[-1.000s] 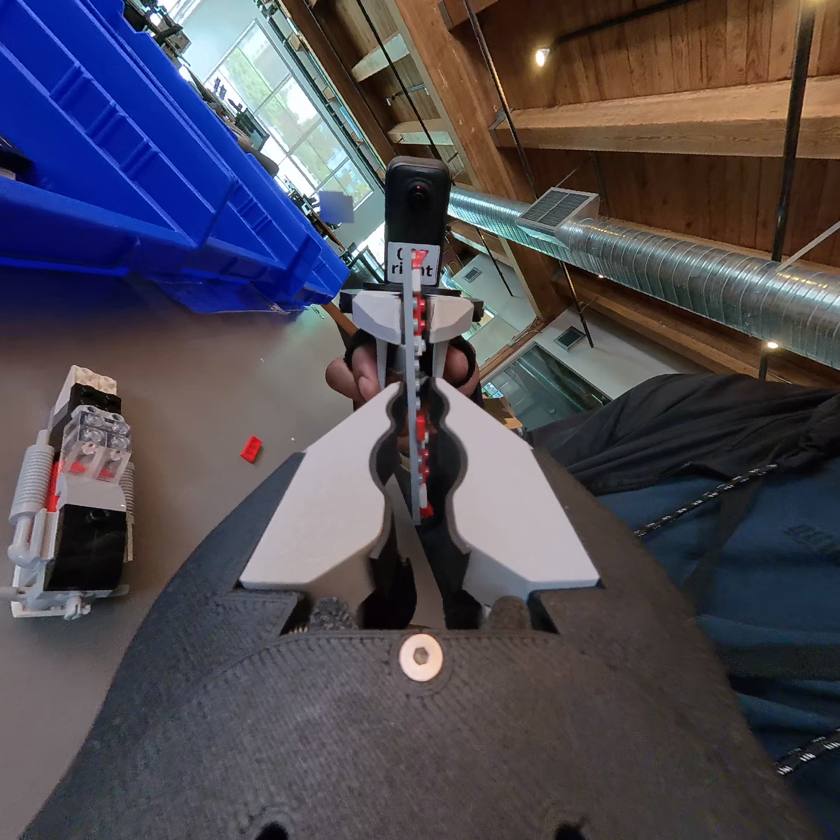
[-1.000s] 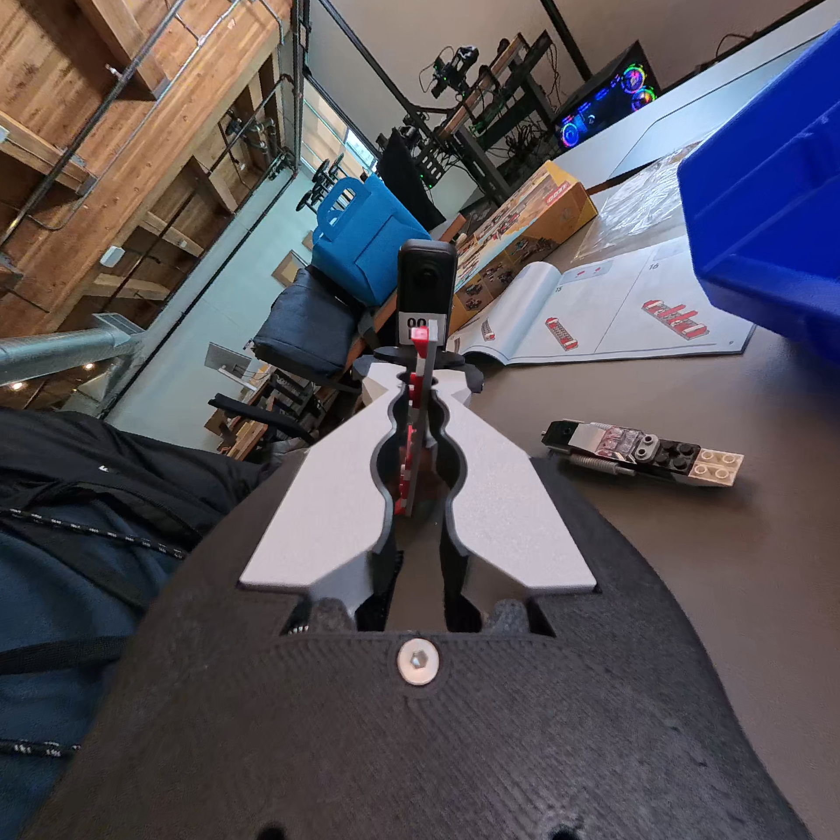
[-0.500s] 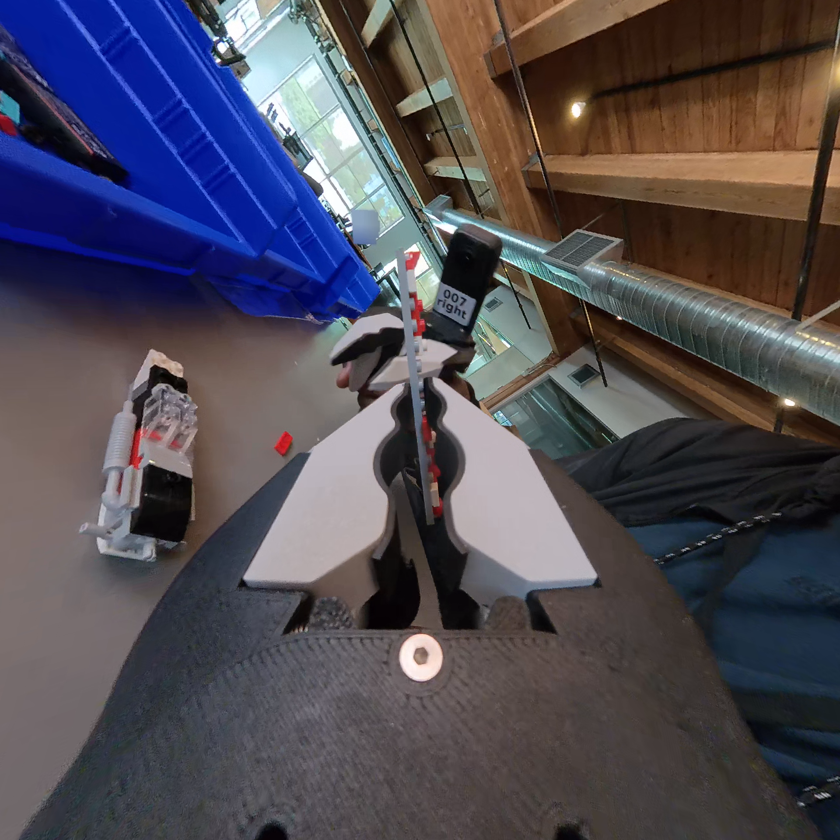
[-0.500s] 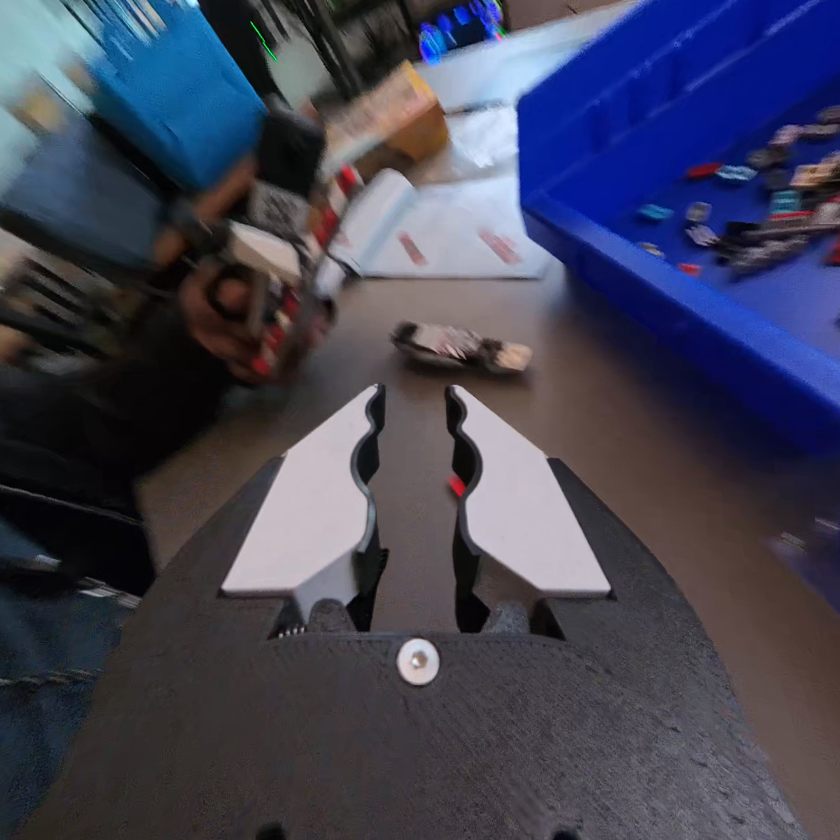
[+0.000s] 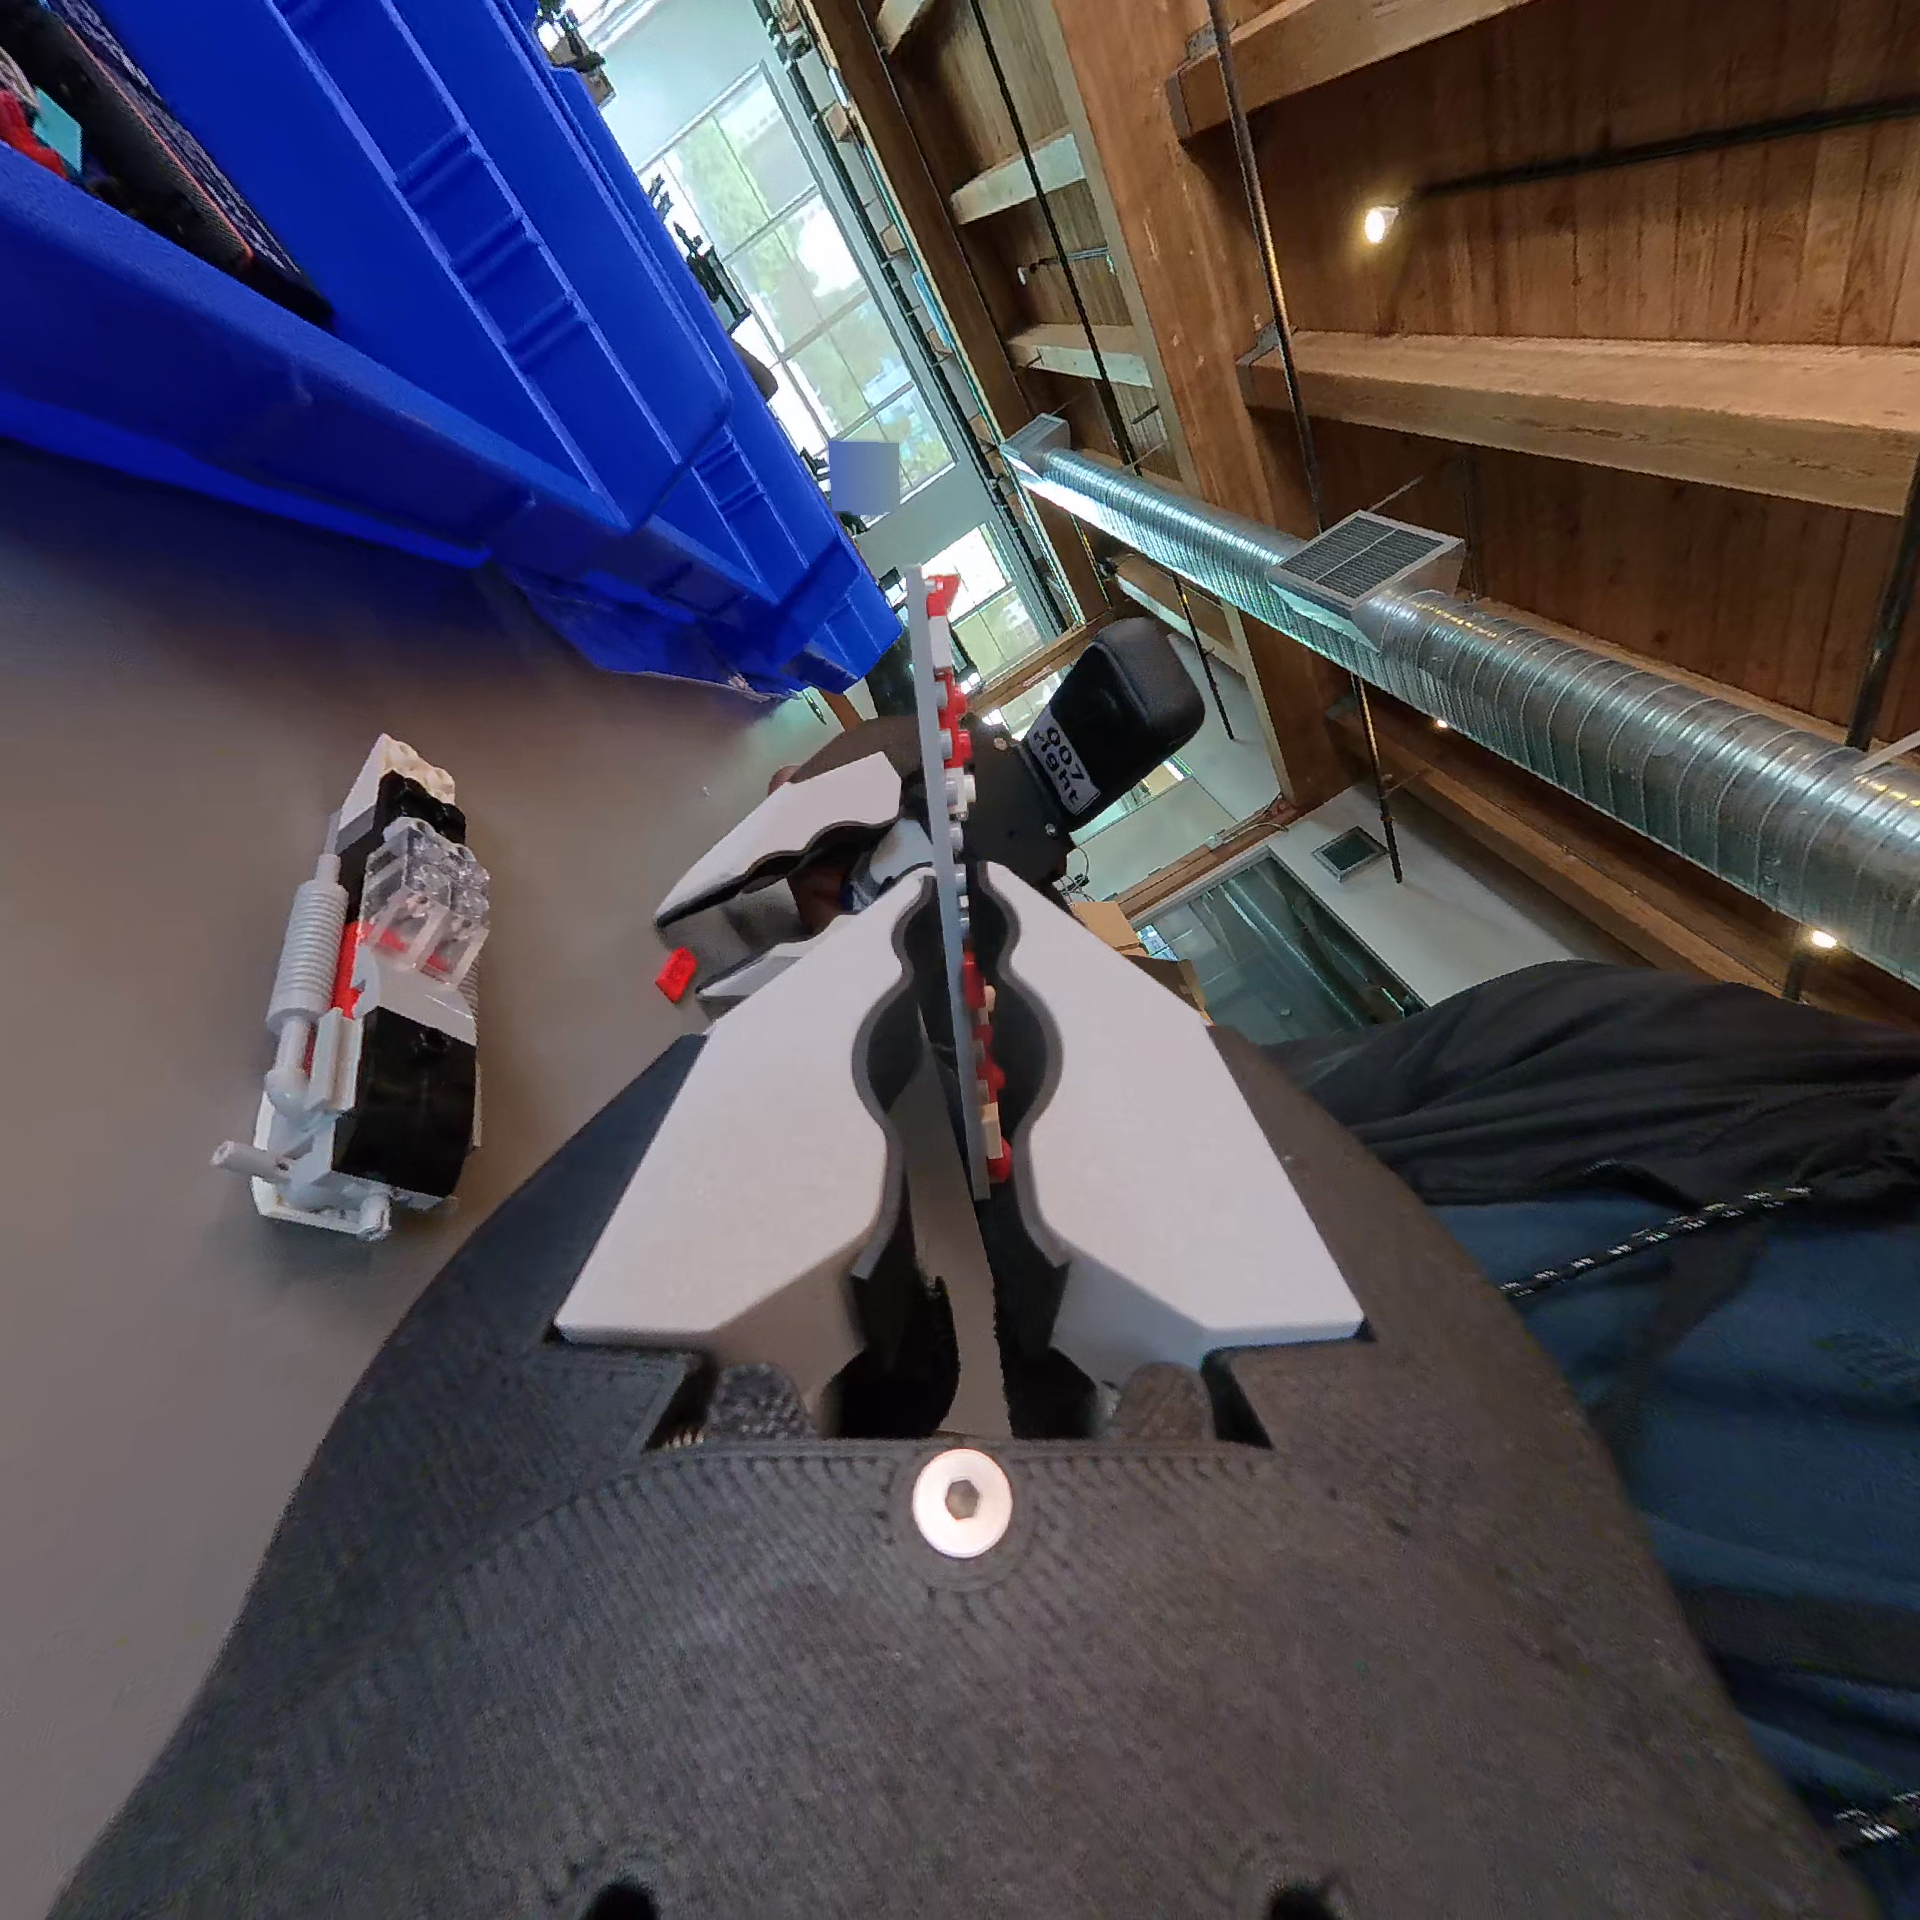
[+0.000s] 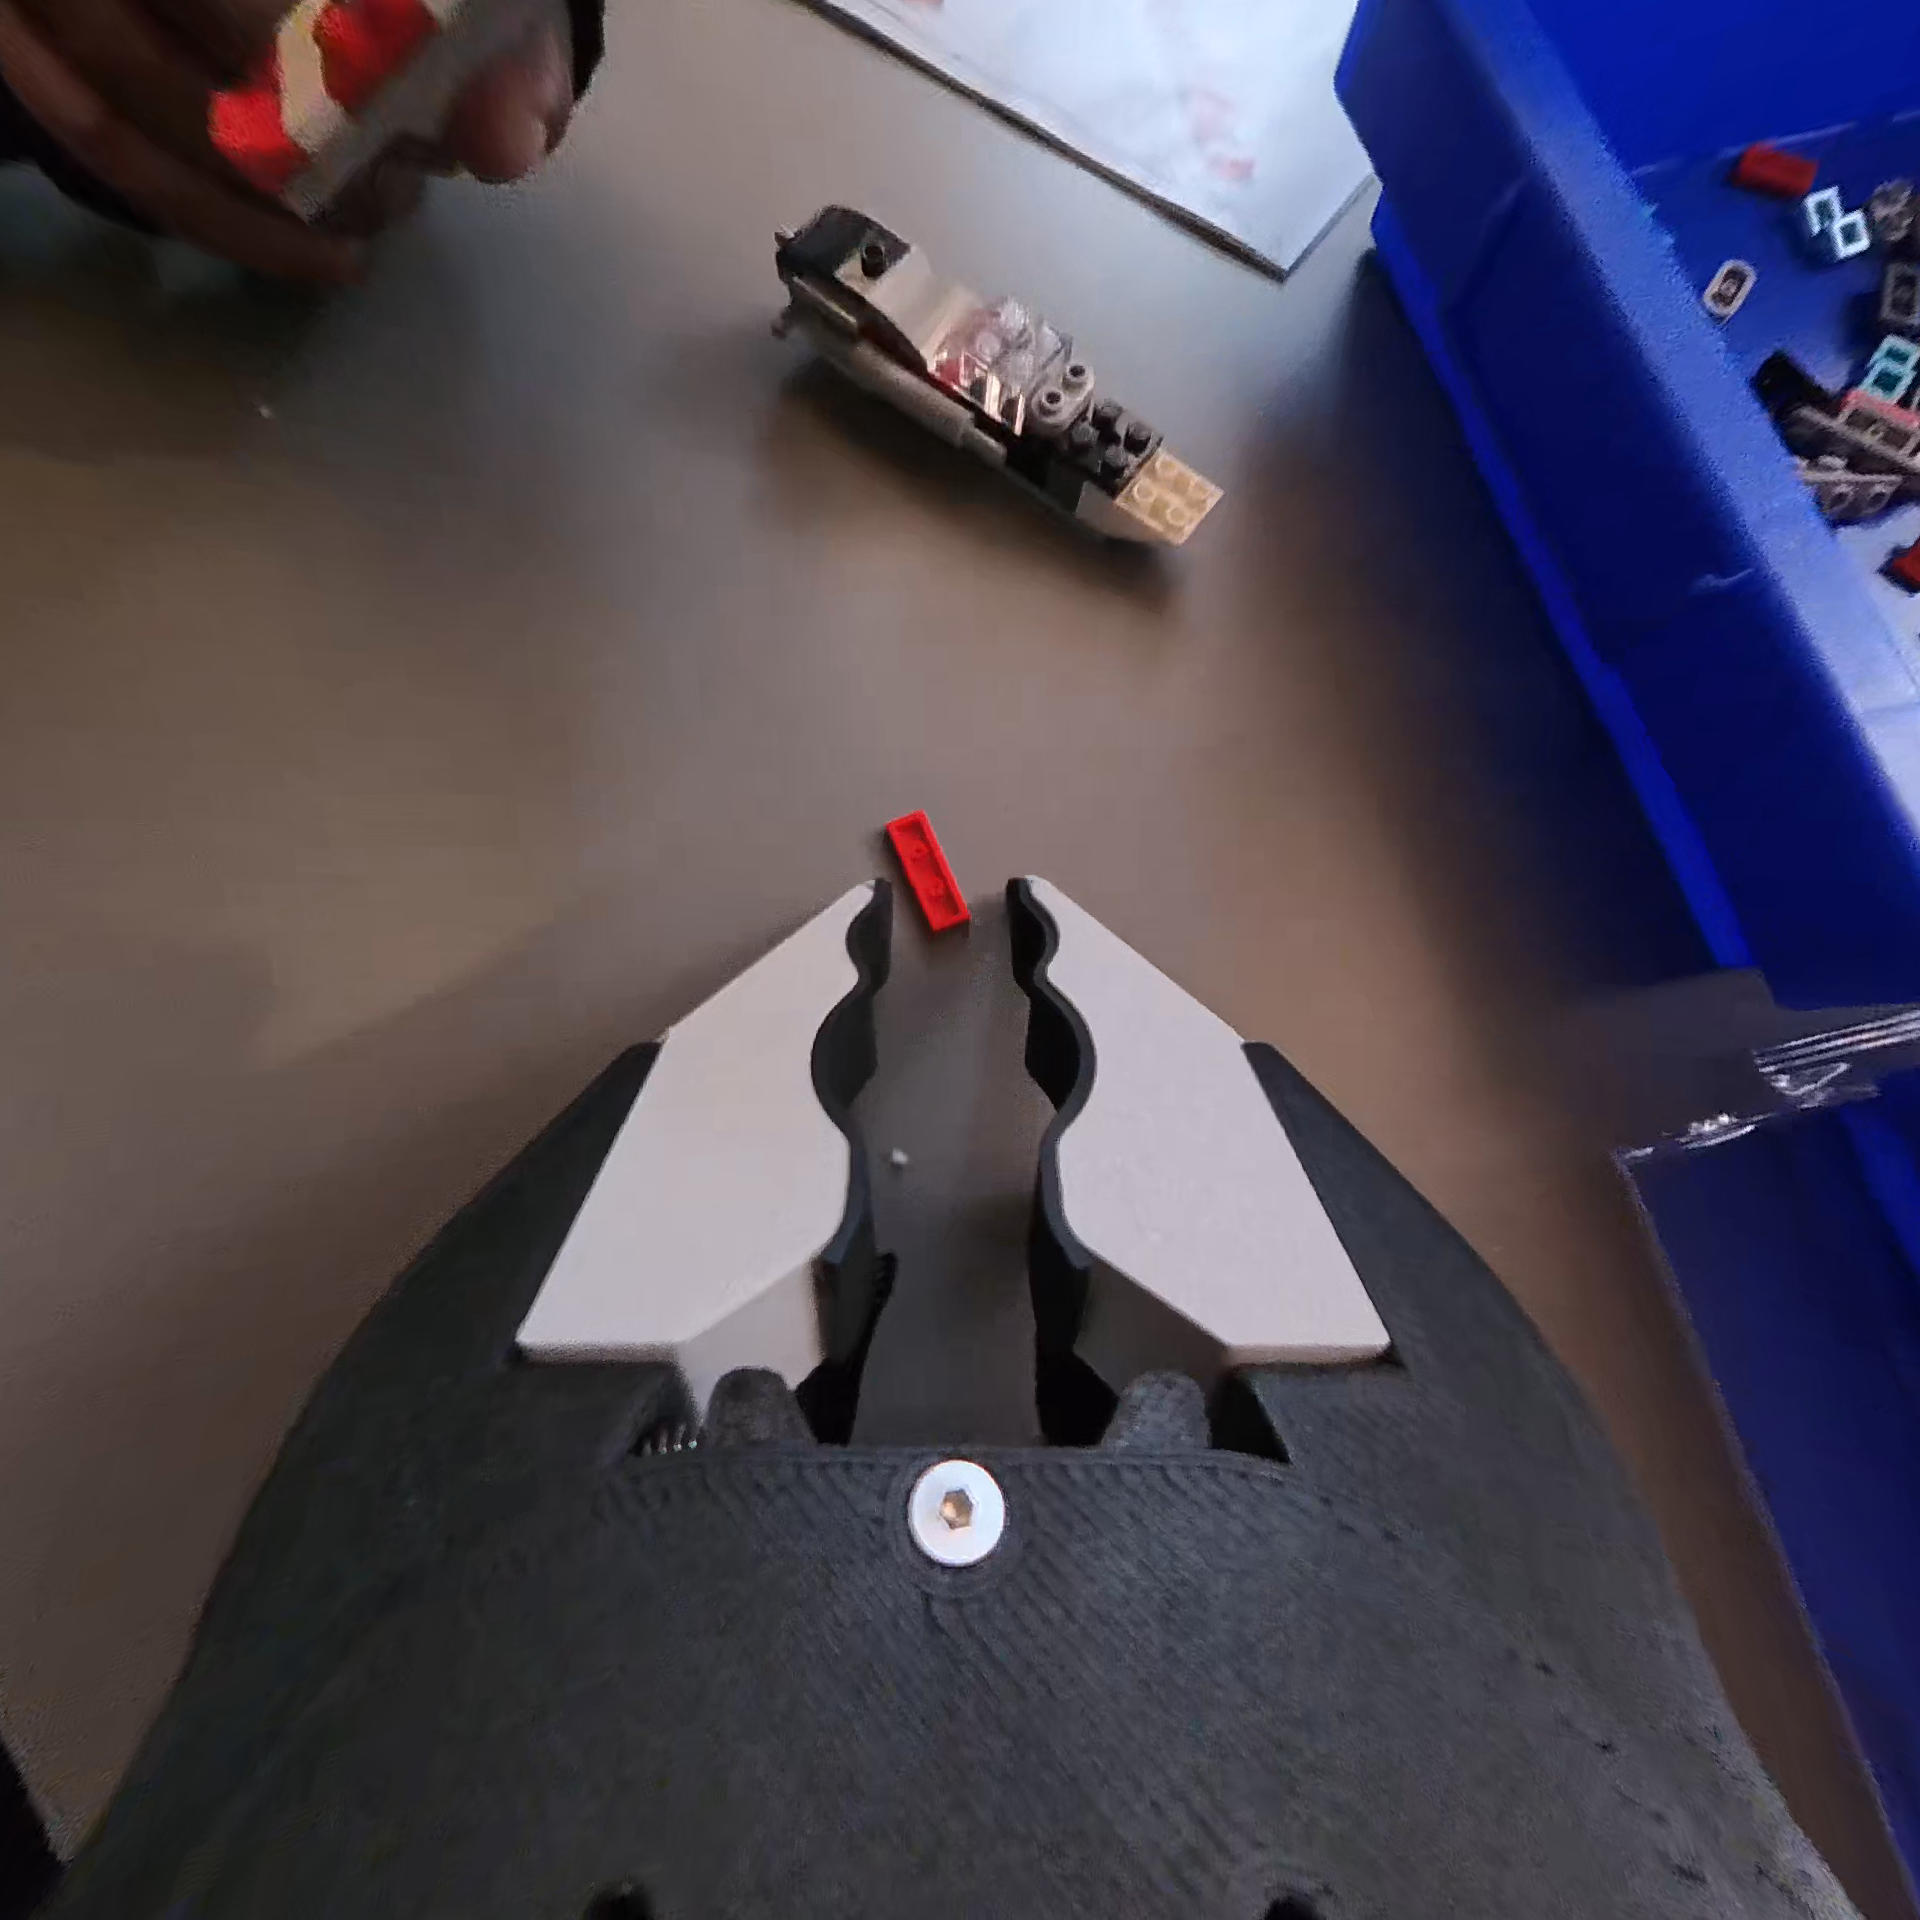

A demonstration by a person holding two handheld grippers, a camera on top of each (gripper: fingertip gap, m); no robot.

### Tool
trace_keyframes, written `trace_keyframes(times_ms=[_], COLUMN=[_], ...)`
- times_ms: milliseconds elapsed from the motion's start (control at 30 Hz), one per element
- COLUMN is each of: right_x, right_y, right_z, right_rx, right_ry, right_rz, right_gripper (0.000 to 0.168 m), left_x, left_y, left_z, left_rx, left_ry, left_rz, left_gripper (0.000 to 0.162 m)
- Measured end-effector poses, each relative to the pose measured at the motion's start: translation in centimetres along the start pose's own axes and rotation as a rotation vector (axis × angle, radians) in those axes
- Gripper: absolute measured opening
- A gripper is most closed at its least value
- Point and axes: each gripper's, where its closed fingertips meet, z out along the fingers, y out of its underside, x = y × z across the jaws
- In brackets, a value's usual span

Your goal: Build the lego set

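Observation:
My left gripper (image 5: 951,883) is shut on a long grey plate with red and white pieces (image 5: 940,727), held on edge above the table. My right gripper (image 6: 948,888) is open just above the table, with a small red plate (image 6: 928,869) lying between its fingertips. The right gripper also shows in the left wrist view (image 5: 790,883), low over the small red plate (image 5: 673,977). A grey, black and clear sub-assembly (image 6: 997,384) lies on the table ahead; it also shows in the left wrist view (image 5: 364,1018). The left gripper with its plate is blurred at the top left of the right wrist view (image 6: 343,114).
Blue bins (image 5: 343,260) line the far side of the dark table; one bin (image 6: 1704,436) at the right holds several loose pieces. An open instruction booklet (image 6: 1122,94) lies beyond the sub-assembly. A person in dark clothing (image 5: 1662,1247) is at the right. There is about 12 cm between the tips of the two grippers.
My right gripper let go of the long plate, opened, and swung down to the table over the small red plate. My left gripper kept hold of the long plate.

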Motion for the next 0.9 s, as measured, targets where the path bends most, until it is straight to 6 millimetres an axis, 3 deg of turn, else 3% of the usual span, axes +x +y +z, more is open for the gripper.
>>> trace_keyframes(times_ms=[200,333,400,567,900], right_x=[-0.4,-1.0,-0.5,-0.7,0.8], right_y=[-0.4,-3.6,-4.1,-3.8,-3.1], right_z=[0.3,-1.7,-2.4,-2.1,-1.7], right_rx=[0.011,0.266,0.320,0.293,0.252], right_ry=[-0.044,-0.149,-0.165,-0.185,-0.088], right_rz=[0.003,0.093,0.141,0.150,0.215], right_gripper=[0.008,0.008,0.009,0.021,0.022], left_x=[0.0,-0.2,-0.3,-0.5,-0.6], left_y=[0.1,0.2,0.3,0.3,0.3], left_z=[0.1,0.1,0.1,0.1,0.1], left_rx=[-0.004,-0.008,-0.009,-0.009,-0.013], left_ry=[0.004,-0.001,-0.004,-0.006,-0.019], left_rz=[-0.010,-0.016,-0.018,-0.024,-0.024], left_gripper=[0.005,0.004,0.004,0.004,0.005])
